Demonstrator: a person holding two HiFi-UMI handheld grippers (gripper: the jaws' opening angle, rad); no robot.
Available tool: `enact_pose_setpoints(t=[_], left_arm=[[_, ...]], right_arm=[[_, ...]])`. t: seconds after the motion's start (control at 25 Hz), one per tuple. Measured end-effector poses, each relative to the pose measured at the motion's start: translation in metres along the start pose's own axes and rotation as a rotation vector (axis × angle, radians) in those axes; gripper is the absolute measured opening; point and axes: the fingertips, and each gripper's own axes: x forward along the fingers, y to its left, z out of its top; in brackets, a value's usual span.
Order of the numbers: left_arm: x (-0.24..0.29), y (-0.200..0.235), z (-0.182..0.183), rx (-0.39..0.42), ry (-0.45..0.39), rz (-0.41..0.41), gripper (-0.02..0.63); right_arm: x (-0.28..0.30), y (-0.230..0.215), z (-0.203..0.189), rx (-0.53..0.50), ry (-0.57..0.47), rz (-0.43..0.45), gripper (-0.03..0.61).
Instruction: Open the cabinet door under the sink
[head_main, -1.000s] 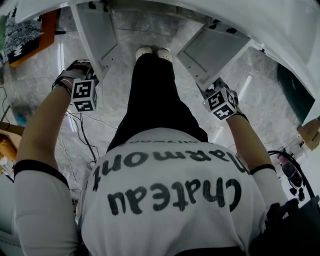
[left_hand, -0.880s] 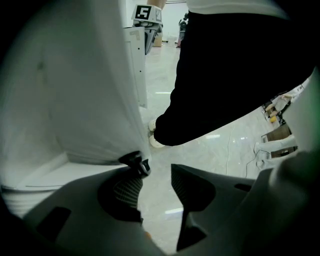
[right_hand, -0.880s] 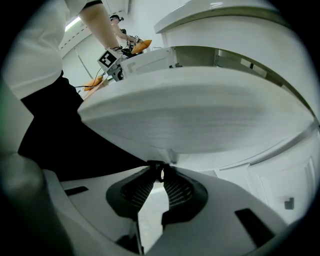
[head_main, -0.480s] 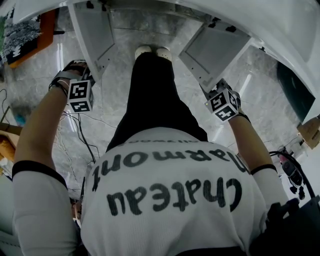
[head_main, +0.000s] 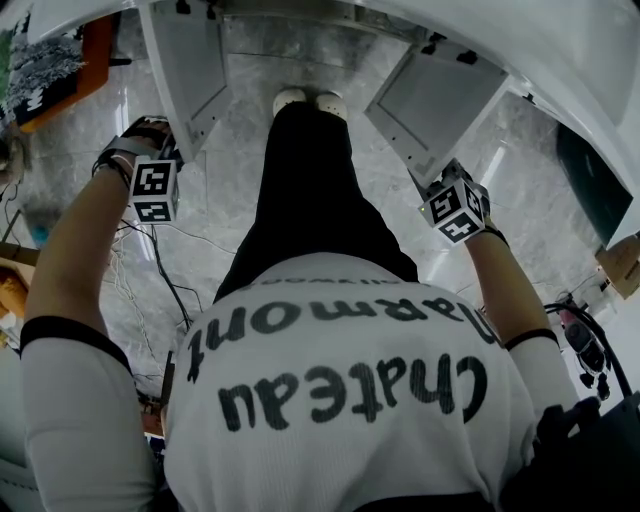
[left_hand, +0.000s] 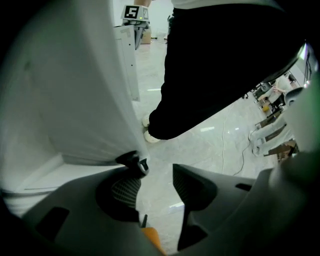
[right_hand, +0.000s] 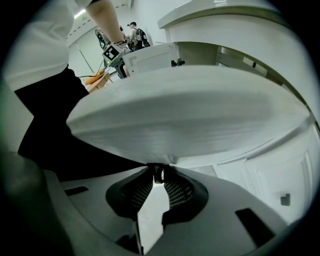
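Two white cabinet doors hang open under the white sink counter (head_main: 560, 50): the left door (head_main: 185, 70) and the right door (head_main: 435, 100). My left gripper (left_hand: 157, 172) points down at the left door's edge (left_hand: 75, 100). Its jaws are opening, and the small dark handle (left_hand: 134, 161) lies by the left pad (left_hand: 126, 190) with a free gap between the pads. Its marker cube (head_main: 152, 190) shows in the head view. My right gripper (right_hand: 158, 181) is shut on the small dark handle (right_hand: 158, 173) of the right door (right_hand: 190, 110). Its marker cube (head_main: 455, 210) sits just below that door.
The person's black trousers and white shoes (head_main: 310, 100) stand between the two doors on a glossy marble floor (head_main: 250, 60). Cables (head_main: 160, 270) trail over the floor at the left. An orange-edged board (head_main: 70, 70) lies far left, and equipment (head_main: 585, 345) at the right.
Both marker cubes have shifted slightly outward, the left one to the left and the right one to the right. The right door has followed a little.
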Motion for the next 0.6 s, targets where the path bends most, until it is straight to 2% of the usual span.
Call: enact_pose_setpoints(t=[0.24,0.44,0.6], left_arm=[[0.0,0.0,-0.009,0.033,0.01,0.015,0.176],[0.0,-0.002,-0.018,0.104,0.015,0.014,0.176],[-0.001,-0.004,-0.024,0.111,0.016,0.014,0.176]], right_arm=[[-0.001,0.0,-0.004,-0.017,0.007,0.006,0.057],[-0.004,-0.002,-0.013,-0.043,0.01,0.002,0.057],[-0.004,-0.002,-0.016,-0.058,0.008,0.011,0.057]])
